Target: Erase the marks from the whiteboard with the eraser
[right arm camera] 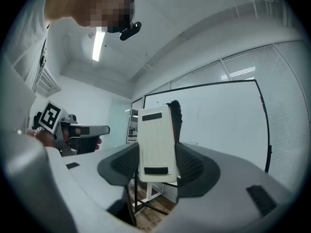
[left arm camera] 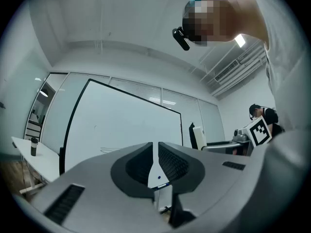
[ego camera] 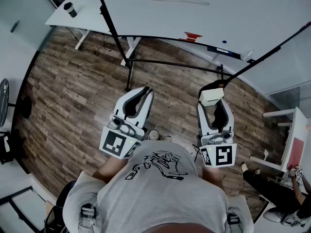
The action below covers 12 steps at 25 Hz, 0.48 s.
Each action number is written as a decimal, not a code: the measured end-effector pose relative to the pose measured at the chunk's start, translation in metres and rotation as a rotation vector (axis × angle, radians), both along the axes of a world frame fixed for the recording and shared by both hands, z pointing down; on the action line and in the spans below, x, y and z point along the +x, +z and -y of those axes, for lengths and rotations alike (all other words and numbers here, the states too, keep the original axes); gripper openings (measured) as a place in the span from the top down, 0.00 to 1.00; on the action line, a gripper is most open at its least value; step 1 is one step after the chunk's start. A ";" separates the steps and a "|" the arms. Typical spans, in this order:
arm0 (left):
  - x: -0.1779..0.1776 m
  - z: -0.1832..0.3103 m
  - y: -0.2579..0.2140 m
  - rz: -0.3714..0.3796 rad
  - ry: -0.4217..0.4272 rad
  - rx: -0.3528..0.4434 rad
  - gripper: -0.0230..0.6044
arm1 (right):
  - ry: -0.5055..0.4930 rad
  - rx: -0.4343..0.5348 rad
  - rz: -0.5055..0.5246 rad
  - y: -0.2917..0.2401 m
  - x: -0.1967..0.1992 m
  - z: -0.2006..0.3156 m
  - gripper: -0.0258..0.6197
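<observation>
head view: overhead, steeply down | gripper views: low, tilted upward, forward | shared: whiteboard (ego camera: 218, 18)

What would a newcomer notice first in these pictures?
The big whiteboard stands ahead of the person, bearing one thin looping mark. The right gripper clamps a white eraser between its jaws, while the left gripper is shut and empty.

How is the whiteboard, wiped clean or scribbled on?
Scribbled on: a thin looping line shows on the whiteboard. The eraser is clamped in the right hand-held gripper, away from it.
</observation>
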<state>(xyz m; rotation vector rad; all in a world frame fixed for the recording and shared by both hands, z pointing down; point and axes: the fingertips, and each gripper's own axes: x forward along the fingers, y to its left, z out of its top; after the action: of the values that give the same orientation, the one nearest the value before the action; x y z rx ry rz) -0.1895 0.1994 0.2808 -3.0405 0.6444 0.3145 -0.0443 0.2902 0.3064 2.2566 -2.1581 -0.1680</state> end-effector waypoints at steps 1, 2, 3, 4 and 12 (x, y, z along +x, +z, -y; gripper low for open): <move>-0.001 0.000 0.000 0.001 0.004 -0.001 0.89 | 0.001 -0.001 -0.003 -0.001 -0.001 0.000 0.59; -0.001 0.001 -0.001 0.003 0.008 -0.002 0.89 | 0.000 -0.002 -0.005 -0.001 -0.001 0.001 0.59; -0.002 0.001 -0.001 0.004 0.011 -0.003 0.89 | -0.004 -0.003 -0.005 -0.002 -0.003 0.002 0.59; -0.003 0.002 -0.001 0.006 0.015 -0.006 0.89 | -0.011 -0.002 -0.003 -0.002 -0.005 0.003 0.59; -0.022 0.011 0.007 0.007 0.032 -0.024 0.89 | -0.016 0.020 0.019 -0.003 -0.022 0.012 0.58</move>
<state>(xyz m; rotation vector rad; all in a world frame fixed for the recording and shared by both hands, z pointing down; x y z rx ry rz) -0.2113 0.1880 0.2874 -3.0758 0.6047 0.2984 -0.0663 0.2784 0.3034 2.2613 -2.1940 -0.1700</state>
